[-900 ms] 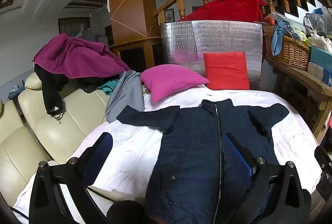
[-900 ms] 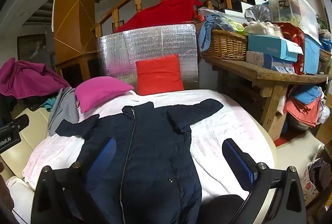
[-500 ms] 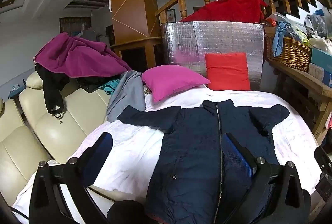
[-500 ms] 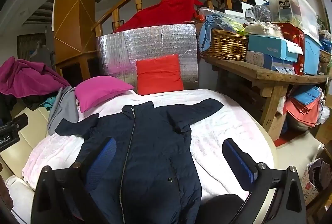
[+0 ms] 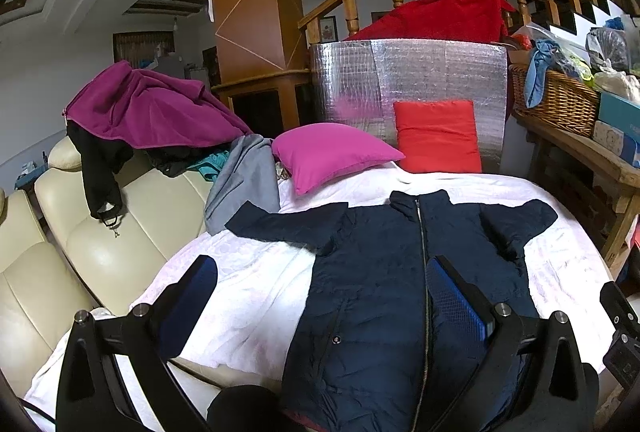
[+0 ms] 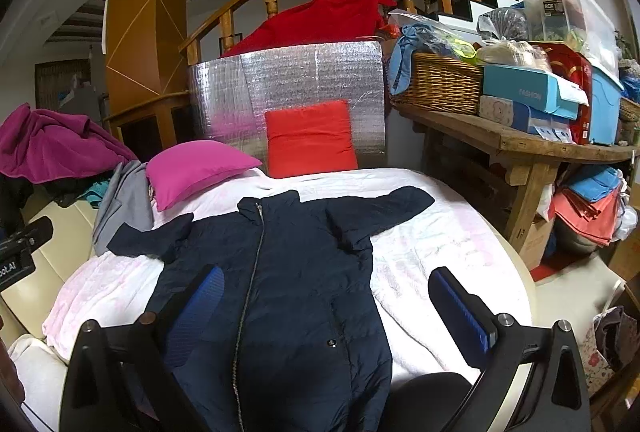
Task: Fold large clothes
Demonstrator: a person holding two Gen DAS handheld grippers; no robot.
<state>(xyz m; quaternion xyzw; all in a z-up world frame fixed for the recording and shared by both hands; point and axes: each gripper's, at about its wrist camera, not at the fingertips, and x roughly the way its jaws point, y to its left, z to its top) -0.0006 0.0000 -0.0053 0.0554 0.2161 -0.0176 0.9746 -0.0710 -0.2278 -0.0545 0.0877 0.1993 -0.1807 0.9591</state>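
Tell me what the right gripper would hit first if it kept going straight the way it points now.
Most likely the dark blue jacket lying flat on the white blanket. The right gripper is open and aimed across the jacket's right half; depth is unclear, so it may pass over toward the red cushion.

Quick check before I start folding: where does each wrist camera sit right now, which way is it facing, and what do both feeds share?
Left wrist: sits on the left gripper, above the near edge of the white bedding, facing the navy jacket and cream sofa; its two blue-padded fingers show, open.
Right wrist: sits on the right gripper, further right, facing the same jacket and the wooden shelf; its fingers show, open.
Shared: jacket, pink pillow, red cushion.
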